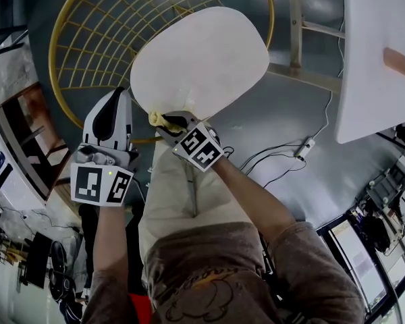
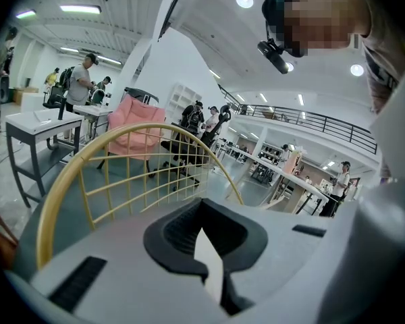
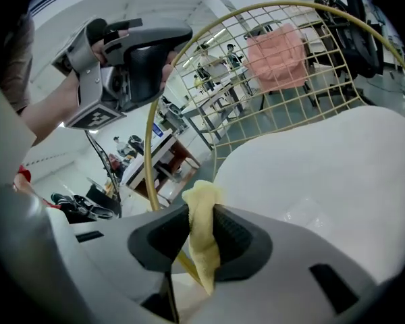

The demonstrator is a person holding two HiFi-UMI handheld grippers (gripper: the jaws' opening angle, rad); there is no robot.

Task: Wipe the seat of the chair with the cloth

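Observation:
The chair has a white seat (image 1: 202, 59) and a yellow wire back (image 1: 101, 32). My right gripper (image 1: 170, 123) is at the seat's near edge, shut on a bunched yellow cloth (image 1: 158, 119). In the right gripper view the cloth (image 3: 202, 238) is pinched upright between the black pads, and the seat (image 3: 324, 181) spreads out beyond them. My left gripper (image 1: 112, 106) hangs off the seat's left side, beside the wire back, with its jaws together and nothing in them. The left gripper view looks past them at the yellow back (image 2: 108, 160).
A white table (image 1: 374, 52) stands at the right, with a power strip (image 1: 304, 147) and cables (image 1: 277, 164) on the grey floor beside it. Desks and clutter (image 1: 13, 147) line the left. A pink chair (image 2: 138, 123) and several people stand far off.

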